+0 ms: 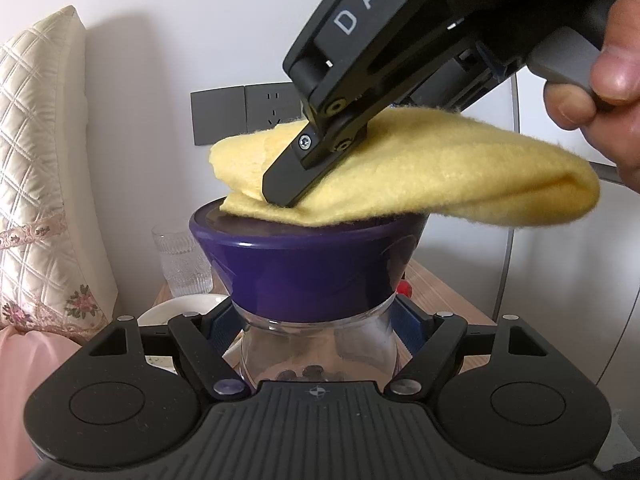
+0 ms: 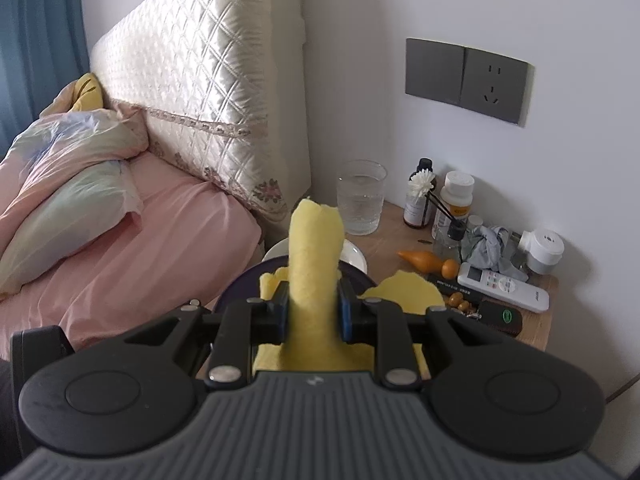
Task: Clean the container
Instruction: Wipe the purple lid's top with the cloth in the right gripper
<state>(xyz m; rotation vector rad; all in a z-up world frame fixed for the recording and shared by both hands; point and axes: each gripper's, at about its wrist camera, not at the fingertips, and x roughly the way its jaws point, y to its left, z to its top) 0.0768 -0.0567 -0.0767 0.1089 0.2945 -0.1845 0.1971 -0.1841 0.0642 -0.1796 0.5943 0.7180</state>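
1. The left hand-held gripper [image 1: 316, 344] was seen closed around the clear glass body of the container [image 1: 310, 354], just below its purple lid [image 1: 308, 264], at the centre of the left wrist view.
2. The right hand-held gripper [image 2: 313, 312] was clamped tight on a folded yellow cloth [image 2: 314, 264], a roll of which stood up between the blue finger pads [image 2: 346, 312].
3. In the left wrist view the yellow cloth [image 1: 420, 168] was laid flat on top of the purple lid, overhanging it toward 3 o'clock, with the right hand-held gripper [image 1: 294, 182] pressed onto it from 1 o'clock.
4. The container was held above the wooden tabletop [image 2: 384, 240], beside the bed [image 2: 152, 232].
5. At 12 o'clock of the cloth in the right wrist view a ribbed drinking glass [image 2: 360, 200] was placed; toward 2 o'clock lay a white remote control [image 2: 502, 286], a white pill bottle [image 2: 456, 196] and a reed diffuser [image 2: 418, 200].
6. A grey wall socket [image 2: 468, 80] was mounted above the tabletop.
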